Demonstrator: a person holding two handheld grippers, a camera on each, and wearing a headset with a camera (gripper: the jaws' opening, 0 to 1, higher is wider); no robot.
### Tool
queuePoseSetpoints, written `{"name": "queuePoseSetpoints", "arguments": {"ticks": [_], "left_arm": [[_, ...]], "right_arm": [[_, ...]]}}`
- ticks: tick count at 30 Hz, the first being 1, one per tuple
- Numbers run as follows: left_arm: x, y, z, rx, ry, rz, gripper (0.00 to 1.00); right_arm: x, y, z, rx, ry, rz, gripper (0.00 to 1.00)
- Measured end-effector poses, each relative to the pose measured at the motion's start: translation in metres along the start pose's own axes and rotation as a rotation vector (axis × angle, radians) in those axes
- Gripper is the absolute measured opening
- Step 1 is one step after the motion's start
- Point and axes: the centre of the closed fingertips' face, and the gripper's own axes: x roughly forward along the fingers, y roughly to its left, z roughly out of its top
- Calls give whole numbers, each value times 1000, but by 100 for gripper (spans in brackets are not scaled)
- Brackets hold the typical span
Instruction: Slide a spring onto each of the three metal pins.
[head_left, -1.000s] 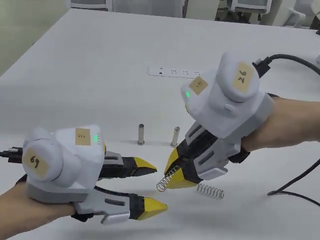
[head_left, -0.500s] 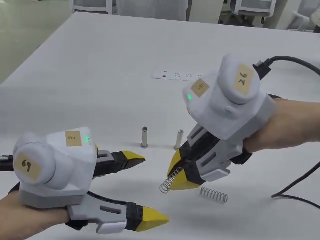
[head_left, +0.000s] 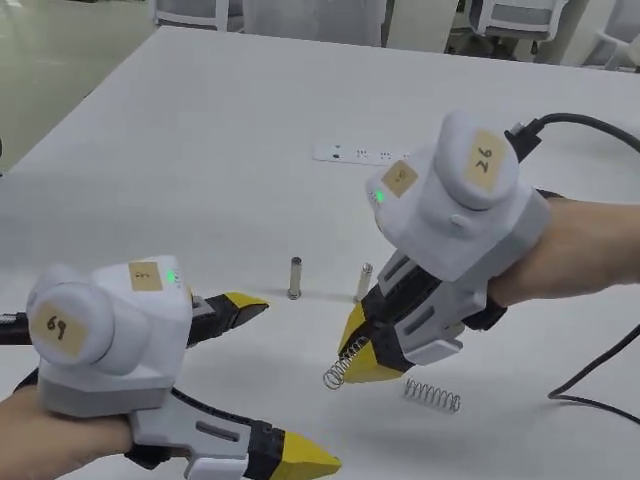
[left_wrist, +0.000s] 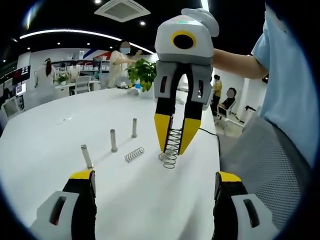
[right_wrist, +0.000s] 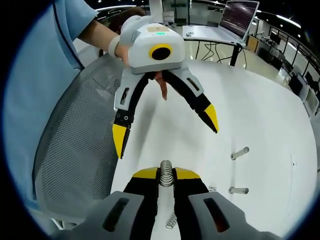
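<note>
**Jaws of left gripper (head_left: 288, 385) spread wider; spring (head_left: 340, 365) clamped at right**

Since 1 s ago the left jaws have been opened far apart, with nothing between them. 1 spring is pinched between the narrow yellow tips of the right gripper (head_left: 355, 365), low over the table (head_left: 200, 150); contact with it cannot be told. A 2nd spring (head_left: 432, 394) lies just beside. 3 bare pins (left_wrist: 113, 140) stand in a row beyond.

Left gripper (head_left: 280, 380): white-grey shell, black jaws w/ yellow tips (head_left: 300, 460), green LED (head_left: 171, 278), tan sticker (head_left: 58, 330) "69". Right gripper (head_left: 358, 362): same build, sticker "26", black cable (head_left: 580, 117) at rear. Shirt (right_wrist: 45, 75) light blue, short sleeves.
</note>
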Motion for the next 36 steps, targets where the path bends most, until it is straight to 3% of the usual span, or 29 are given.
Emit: {"name": "queuePoseSetpoints", "arguments": {"ticks": [9,17,36], "left_arm": [[-7,10,-3,-29,-7,50,98],[-14,19,-10,-52,2,91,98],[-24,30,-24,-74,12,153,98]], "right_arm": [[-2,-5,2,-15,27,5,8],[-8,-19,5,-30,51,-10,8],[-28,-83,20,-95,138,-92,8]]}}
